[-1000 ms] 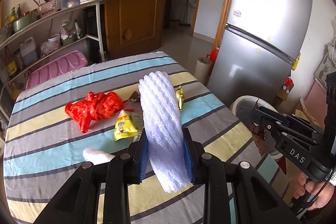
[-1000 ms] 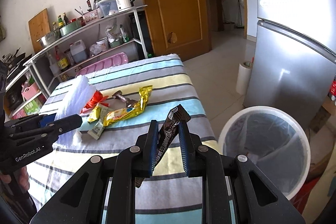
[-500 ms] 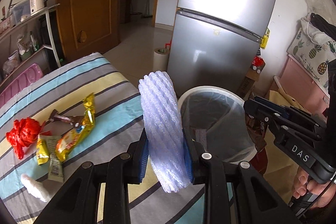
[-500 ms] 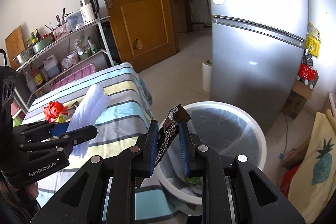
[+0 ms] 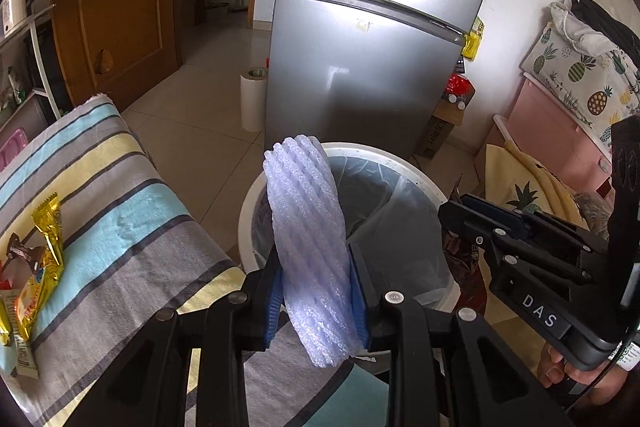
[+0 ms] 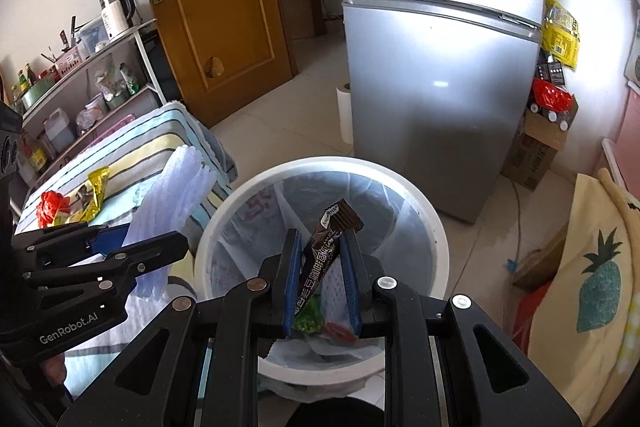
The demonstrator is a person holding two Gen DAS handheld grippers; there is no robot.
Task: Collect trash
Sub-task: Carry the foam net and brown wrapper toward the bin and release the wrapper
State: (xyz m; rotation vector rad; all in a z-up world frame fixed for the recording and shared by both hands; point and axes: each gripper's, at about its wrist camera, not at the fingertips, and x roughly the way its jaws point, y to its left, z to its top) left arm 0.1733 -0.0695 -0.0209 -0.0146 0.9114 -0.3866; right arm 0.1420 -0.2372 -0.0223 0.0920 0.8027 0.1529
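Ribbed foam netting [image 5: 308, 251], glossy crinkled wrapper [image 6: 324, 255] over round bin [image 6: 420, 203]

The left gripper [image 5: 316, 279] clamps a white foam net sleeve [image 5: 308, 247], upright between its blue fingers [image 5: 273, 301], over the rim of the white lined bin [image 5: 400, 163] — the right gripper [image 5: 460, 211] alongside; snack wrappers [image 5: 36, 279] lie on the striped bench [image 5: 132, 227]
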